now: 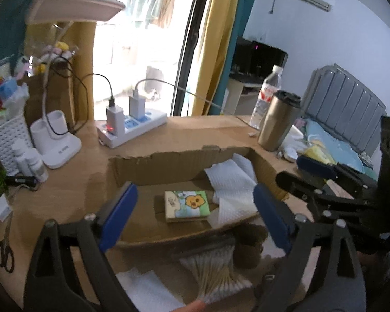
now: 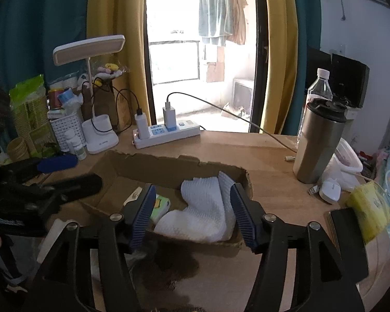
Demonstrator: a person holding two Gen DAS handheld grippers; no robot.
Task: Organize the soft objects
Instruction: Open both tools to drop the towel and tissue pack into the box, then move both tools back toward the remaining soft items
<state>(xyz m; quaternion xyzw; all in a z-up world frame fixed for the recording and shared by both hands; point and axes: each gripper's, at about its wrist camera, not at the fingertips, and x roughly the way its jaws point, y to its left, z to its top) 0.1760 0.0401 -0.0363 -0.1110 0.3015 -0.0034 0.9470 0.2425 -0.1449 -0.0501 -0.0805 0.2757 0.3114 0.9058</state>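
A shallow cardboard box (image 1: 153,165) (image 2: 166,167) lies on the wooden desk. In it lie a white textured cloth (image 1: 232,179) (image 2: 208,208) and a small cartoon-printed tissue pack (image 1: 186,204) (image 2: 160,206). My left gripper (image 1: 195,215) is open and empty above the box's near edge. My right gripper (image 2: 192,213) is open and empty above the white cloth; it shows from the side in the left wrist view (image 1: 322,174). In front of the box lie a bundle of cotton swabs (image 1: 215,273), a dark fuzzy object (image 1: 249,247) (image 2: 174,262) and another white cloth (image 1: 145,288).
A power strip with chargers (image 1: 132,127) (image 2: 166,130), a white desk lamp (image 1: 57,143) (image 2: 98,135), a steel tumbler (image 1: 278,122) (image 2: 319,140), a water bottle (image 2: 318,88), a white basket (image 2: 65,130), scissors (image 1: 4,249), a mouse (image 2: 330,189) and a phone (image 2: 348,234) stand around the box.
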